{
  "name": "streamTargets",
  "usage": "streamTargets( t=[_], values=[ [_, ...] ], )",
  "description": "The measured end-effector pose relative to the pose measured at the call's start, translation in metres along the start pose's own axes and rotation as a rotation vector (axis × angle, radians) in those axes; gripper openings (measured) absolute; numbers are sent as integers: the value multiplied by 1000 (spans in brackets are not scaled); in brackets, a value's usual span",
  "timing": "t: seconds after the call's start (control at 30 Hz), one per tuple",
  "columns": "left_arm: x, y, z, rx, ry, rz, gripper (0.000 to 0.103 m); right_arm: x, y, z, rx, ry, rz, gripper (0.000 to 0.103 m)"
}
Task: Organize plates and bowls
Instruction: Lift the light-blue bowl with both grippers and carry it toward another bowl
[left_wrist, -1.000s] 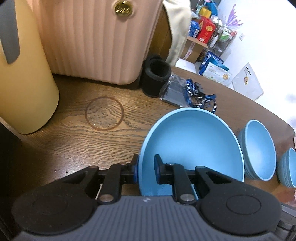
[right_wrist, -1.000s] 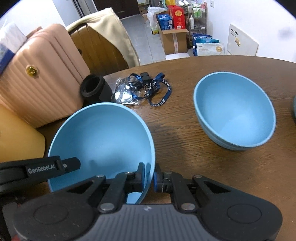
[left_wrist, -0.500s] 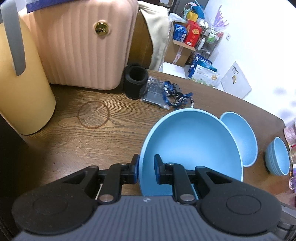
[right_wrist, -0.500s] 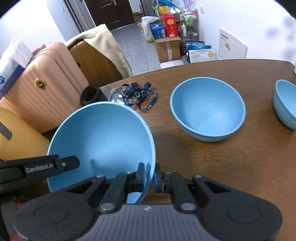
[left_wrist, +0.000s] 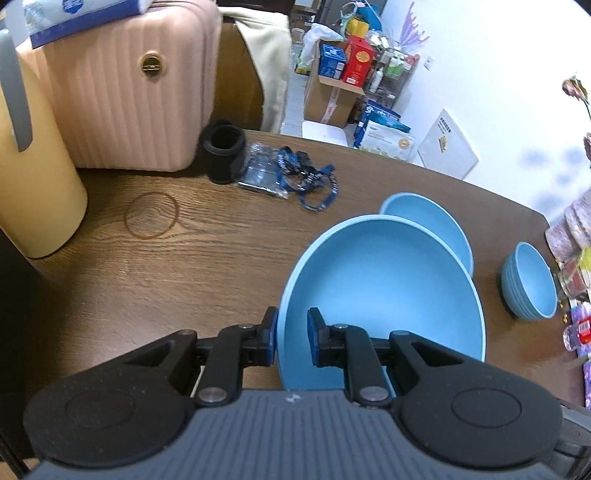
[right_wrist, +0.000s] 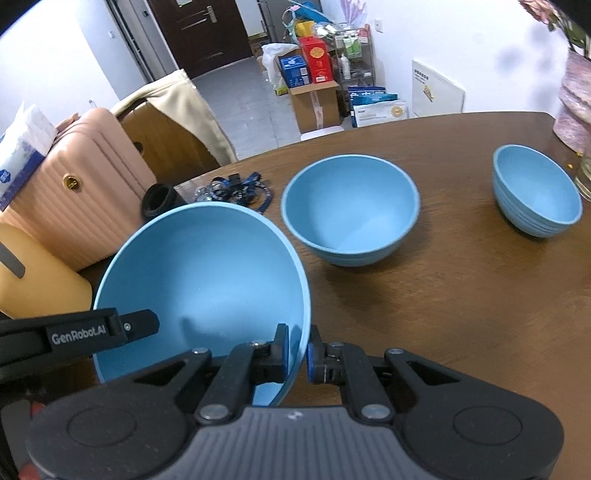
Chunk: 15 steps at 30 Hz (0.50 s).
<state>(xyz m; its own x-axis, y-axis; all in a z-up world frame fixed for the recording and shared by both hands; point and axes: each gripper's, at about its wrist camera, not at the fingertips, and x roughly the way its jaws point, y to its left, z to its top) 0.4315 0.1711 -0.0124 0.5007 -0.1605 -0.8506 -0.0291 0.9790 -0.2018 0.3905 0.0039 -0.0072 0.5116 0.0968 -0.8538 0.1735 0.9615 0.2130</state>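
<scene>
A large blue bowl (left_wrist: 384, 288) (right_wrist: 207, 273) hangs above the wooden table, held by both grippers. My left gripper (left_wrist: 291, 338) is shut on its left rim, and my right gripper (right_wrist: 297, 350) is shut on its right rim. The left gripper's finger (right_wrist: 110, 328) reaches into the right wrist view from the left. A second large blue bowl (right_wrist: 351, 210) (left_wrist: 432, 225) sits on the table just beyond the held one. Farther right stands a stack of small blue bowls (right_wrist: 535, 194) (left_wrist: 530, 282).
A pink suitcase (left_wrist: 122, 92), a yellow container (left_wrist: 33, 192), a black cup (left_wrist: 223, 151) and a blue lanyard with a plastic pouch (left_wrist: 295, 177) lie at the table's (right_wrist: 461, 295) far left. A pink vase (right_wrist: 574, 107) and a glass (right_wrist: 585, 173) stand at the right edge.
Both grippers have carried the large bowl up and to the right, toward the second large bowl. The stack of small bowls has come fully into view.
</scene>
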Motion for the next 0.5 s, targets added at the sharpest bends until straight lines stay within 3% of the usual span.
streamTargets(
  t=[0.5],
  values=[
    [-2, -80, -34, 64, 23, -21, 17, -28, -81, -10, 61, -5, -33, 9]
  ],
)
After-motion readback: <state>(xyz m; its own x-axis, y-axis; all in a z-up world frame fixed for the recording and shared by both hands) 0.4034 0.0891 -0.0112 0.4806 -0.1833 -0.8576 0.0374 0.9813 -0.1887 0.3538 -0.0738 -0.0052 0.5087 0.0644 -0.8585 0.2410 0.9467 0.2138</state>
